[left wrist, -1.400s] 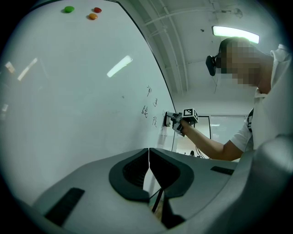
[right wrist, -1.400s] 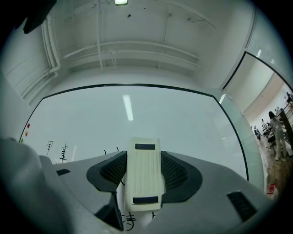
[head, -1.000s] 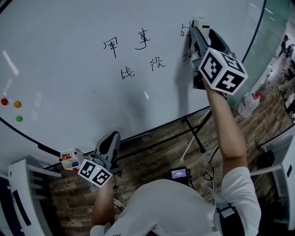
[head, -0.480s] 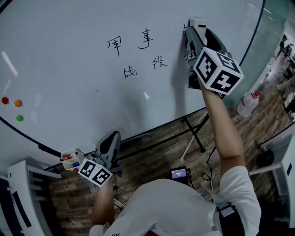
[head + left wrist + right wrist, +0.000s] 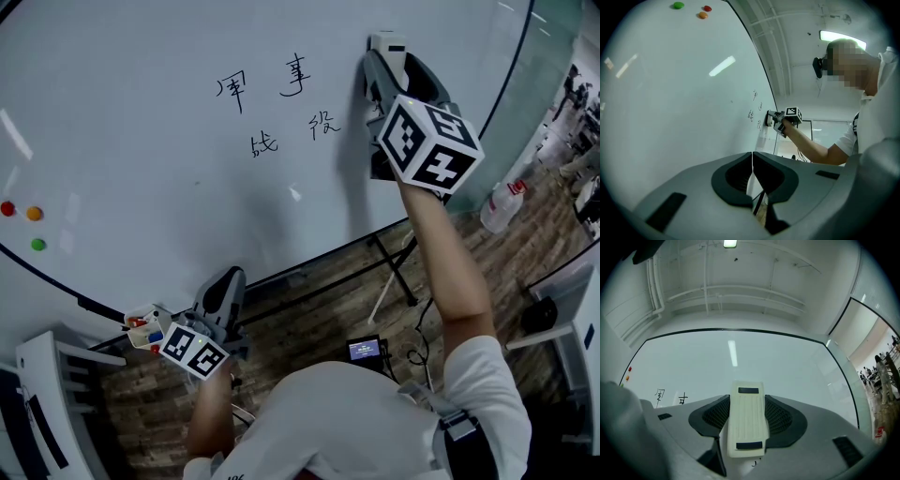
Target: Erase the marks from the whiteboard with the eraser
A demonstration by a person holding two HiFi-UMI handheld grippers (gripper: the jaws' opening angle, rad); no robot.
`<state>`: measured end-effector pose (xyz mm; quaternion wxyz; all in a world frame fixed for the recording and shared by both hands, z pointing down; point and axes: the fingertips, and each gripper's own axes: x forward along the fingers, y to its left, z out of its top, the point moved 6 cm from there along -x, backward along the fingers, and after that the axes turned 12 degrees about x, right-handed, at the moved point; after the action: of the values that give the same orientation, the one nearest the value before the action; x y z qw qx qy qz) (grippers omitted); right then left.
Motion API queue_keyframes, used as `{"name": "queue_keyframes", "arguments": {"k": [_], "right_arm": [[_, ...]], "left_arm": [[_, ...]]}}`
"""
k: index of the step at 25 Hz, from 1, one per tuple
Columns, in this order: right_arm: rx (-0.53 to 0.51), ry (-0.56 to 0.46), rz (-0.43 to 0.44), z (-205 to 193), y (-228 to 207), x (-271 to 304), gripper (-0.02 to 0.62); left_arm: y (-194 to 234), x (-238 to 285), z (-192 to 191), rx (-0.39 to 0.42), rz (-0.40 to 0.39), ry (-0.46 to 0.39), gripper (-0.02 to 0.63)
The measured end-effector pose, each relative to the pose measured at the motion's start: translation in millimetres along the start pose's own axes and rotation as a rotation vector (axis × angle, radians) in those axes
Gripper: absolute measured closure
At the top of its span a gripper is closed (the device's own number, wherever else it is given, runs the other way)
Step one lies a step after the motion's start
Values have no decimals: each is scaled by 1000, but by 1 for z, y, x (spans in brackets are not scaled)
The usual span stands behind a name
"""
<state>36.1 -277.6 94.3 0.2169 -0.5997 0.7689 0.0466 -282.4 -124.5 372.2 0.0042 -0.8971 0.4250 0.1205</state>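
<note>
Head view: the right gripper (image 5: 385, 58) and its marker cube cover the right end of the writing, so any strokes beneath them cannot be read. Only a fragment of one stroke shows below the cream ribbed plastic block eraser (image 5: 747, 420) in the right gripper view. The eraser's wiping face is not visible. The right jaws are clamped on the eraser's long sides, its ribbed back toward the camera. The eraser lies against the large white whiteboard with a dark rim (image 5: 141, 131), upper right, just beside the top row of black handwritten characters (image 5: 267, 89); a second row sits lower. The left gripper (image 5: 223, 281) hangs below the board's bottom edge, well apart from the writing. Its jaws are pressed together with nothing between them, only a thin seam showing. Just beside it is a small white holder (image 5: 142, 324) with red and blue contents, too small to identify. Three round magnets, red (image 5: 7, 208), orange (image 5: 34, 213) and green (image 5: 37, 244), sit at the board's left. The board stands on dark metal legs (image 5: 398, 267) over a wood-pattern floor (image 5: 309, 314). On the floor is a small dark device with a lit screen (image 5: 364, 352). A clear plastic bottle with a red label (image 5: 502, 208) is near the right edge. Overhead, a white ceiling with a strip light (image 5: 730, 243).
</note>
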Motion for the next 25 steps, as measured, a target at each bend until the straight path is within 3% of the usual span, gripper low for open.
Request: {"name": "queue_keyframes", "arguments": {"k": [25], "right_arm": [[-57,-13,46,-21,67,-9,344]], "left_arm": [[4,-12,-4,-21,-2,-8,600]]}}
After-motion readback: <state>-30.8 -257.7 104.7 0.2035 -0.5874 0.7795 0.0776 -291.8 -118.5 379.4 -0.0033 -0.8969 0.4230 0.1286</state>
